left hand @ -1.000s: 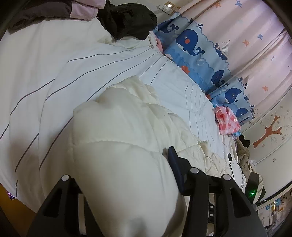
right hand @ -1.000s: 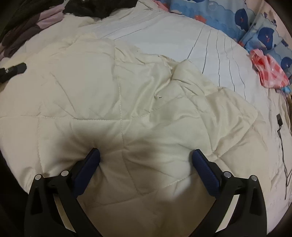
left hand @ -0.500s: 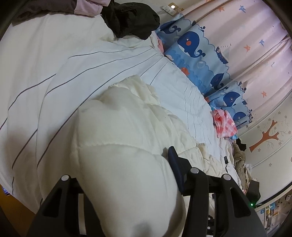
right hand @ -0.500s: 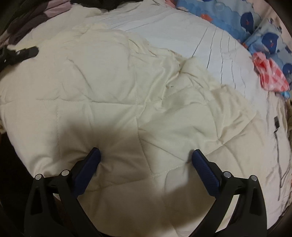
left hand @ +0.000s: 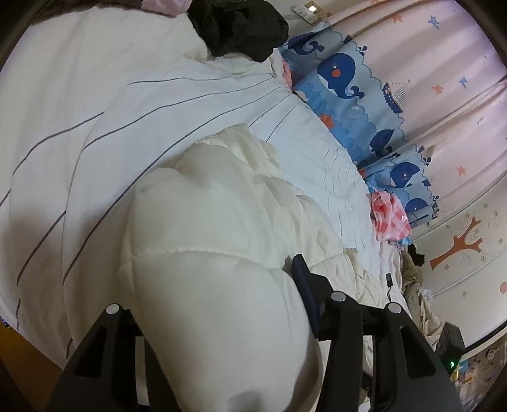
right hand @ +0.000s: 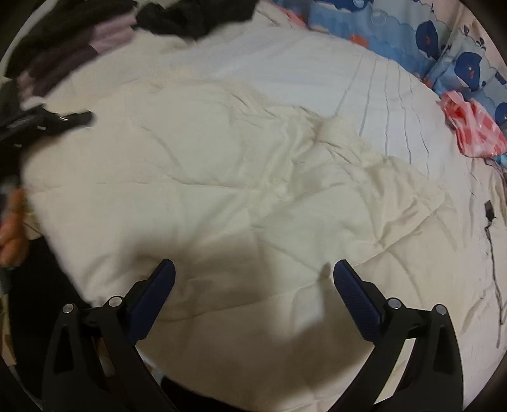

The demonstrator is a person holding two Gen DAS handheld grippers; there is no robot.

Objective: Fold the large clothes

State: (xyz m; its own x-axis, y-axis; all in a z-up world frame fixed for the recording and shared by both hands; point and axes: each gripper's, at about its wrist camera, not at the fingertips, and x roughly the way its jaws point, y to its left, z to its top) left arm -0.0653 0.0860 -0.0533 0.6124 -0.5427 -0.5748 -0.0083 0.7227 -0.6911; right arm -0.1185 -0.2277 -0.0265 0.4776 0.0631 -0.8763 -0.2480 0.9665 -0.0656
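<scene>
Both tongs: left point(left hand: 215, 301) seemingly clamps cream quilt point(right hand: 221, 196); right point(right hand: 253, 272) apart.

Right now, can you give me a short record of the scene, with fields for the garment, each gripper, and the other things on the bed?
garment: cream quilted garment, spread on the bed, partly bunched up
left gripper: shut on a thick fold of the cream quilted garment
right gripper: open, above the garment, nothing between its fingers
bed: white sheet with thin dark stripes
other things: black clothing at the far end; pink checked cloth by the whale-print curtain
</scene>
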